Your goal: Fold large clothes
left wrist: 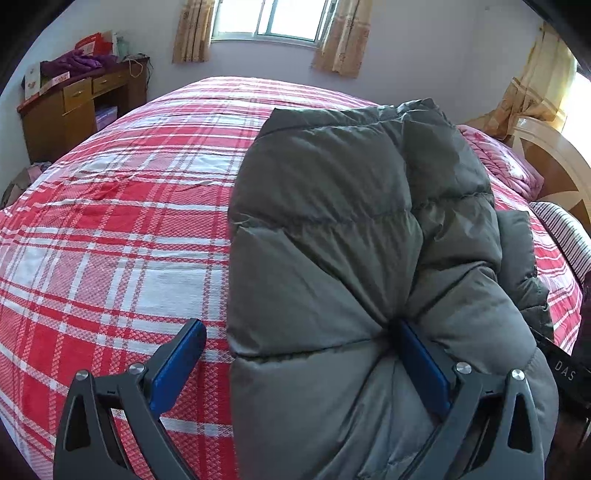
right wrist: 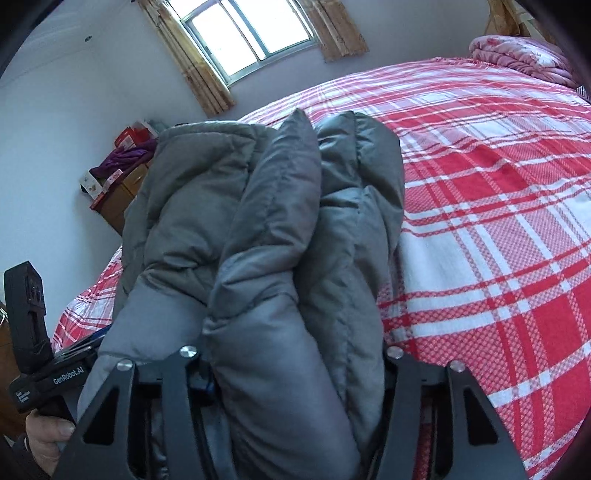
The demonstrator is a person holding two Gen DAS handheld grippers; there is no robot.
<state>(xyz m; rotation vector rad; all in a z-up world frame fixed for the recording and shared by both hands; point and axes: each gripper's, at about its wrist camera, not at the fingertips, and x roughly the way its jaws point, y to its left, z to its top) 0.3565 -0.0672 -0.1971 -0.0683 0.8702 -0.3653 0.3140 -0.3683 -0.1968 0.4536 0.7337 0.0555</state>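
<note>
A grey padded down jacket (left wrist: 332, 221) lies folded lengthwise on the red and white plaid bed (left wrist: 110, 240). My left gripper (left wrist: 295, 354) is open at the jacket's near end. Its left blue pad is over the bedspread and its right blue pad presses into a crease of the jacket. In the right wrist view the jacket (right wrist: 266, 240) fills the middle. My right gripper (right wrist: 291, 354) has a thick bundle of the jacket between its jaws, and the fingertips are hidden under the fabric. The left gripper's body (right wrist: 33, 332) and a hand show at the lower left.
A wooden desk (left wrist: 74, 107) with purple clothes stands left of the bed. A folded pink quilt (right wrist: 517, 55) lies at the head of the bed. A wooden headboard (left wrist: 554, 166) is on the right. A window (left wrist: 273, 18) with curtains is behind.
</note>
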